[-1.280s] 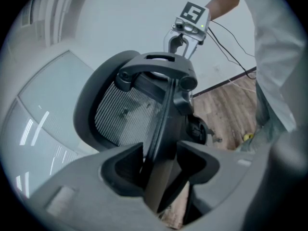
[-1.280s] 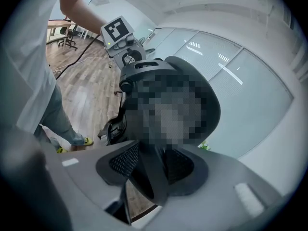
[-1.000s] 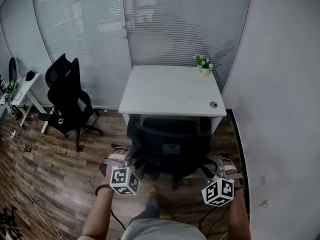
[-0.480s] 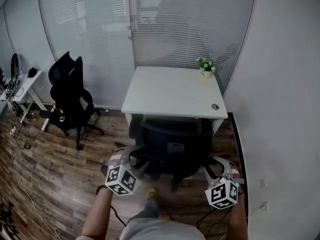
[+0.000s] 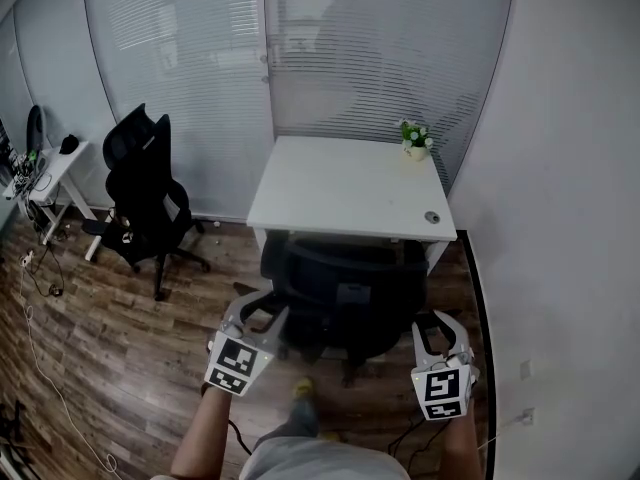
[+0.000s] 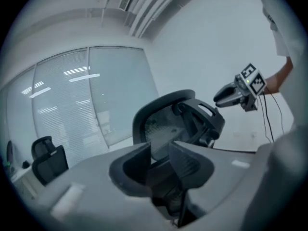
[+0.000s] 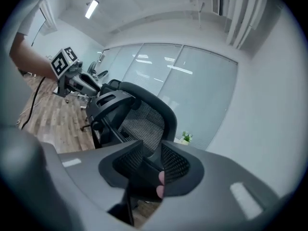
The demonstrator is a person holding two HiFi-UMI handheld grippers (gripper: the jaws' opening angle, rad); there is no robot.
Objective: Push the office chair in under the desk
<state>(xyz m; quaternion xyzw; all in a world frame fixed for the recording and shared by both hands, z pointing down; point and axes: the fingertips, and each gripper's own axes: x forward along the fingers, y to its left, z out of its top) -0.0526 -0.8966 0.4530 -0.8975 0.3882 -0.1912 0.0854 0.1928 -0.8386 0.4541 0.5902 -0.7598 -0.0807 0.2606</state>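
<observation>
Left gripper (image 5: 262,313) and right gripper (image 5: 438,326), rolled upright since before, jaws just closing, pinching office chair (image 5: 345,288)

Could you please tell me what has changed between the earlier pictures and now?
Both grippers rolled. The left gripper and right gripper have just been closing their jaws, each around an armrest of the office chair; the right looks clamped, the left unclear. The chair, desk and plant stayed put.

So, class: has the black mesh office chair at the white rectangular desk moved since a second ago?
No. The black mesh office chair keeps its backrest just at the front edge of the white rectangular desk, as before.
</observation>
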